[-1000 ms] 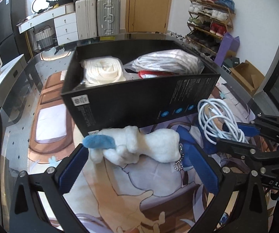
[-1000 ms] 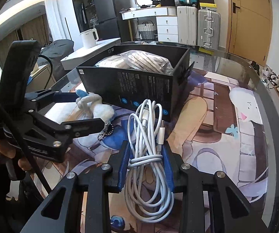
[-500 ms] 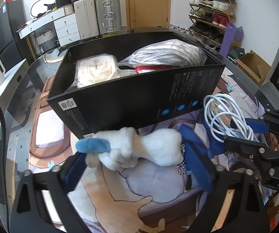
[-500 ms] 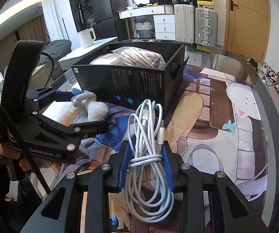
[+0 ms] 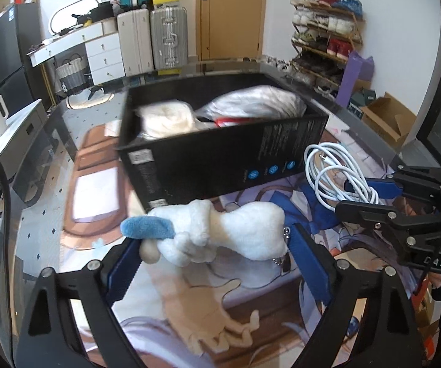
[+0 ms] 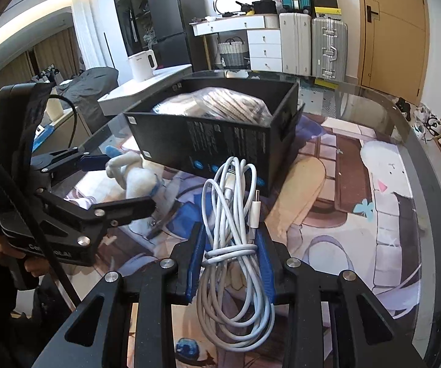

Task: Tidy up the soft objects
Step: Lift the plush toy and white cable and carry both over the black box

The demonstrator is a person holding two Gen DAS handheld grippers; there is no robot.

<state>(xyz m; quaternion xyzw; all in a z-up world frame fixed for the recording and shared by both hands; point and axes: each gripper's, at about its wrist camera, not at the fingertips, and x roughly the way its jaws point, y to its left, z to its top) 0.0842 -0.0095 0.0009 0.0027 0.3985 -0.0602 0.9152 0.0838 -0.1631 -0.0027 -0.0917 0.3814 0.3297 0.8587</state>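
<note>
A white plush (image 5: 220, 230) with a blue tip and a small metal chain lies crosswise just before a black box (image 5: 220, 156). The box holds bagged soft bundles (image 5: 251, 104). A coiled white cable (image 6: 235, 214) lies lengthwise near the box's right corner.

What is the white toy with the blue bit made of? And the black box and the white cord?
The toy looks like soft plush fabric: fuzzy, matte nap. The black box seems to be cardboard with a smooth matte print, judging by its thin flat walls. The cord looks like smooth rubbery plastic, bending in loose glossy loops.
</note>
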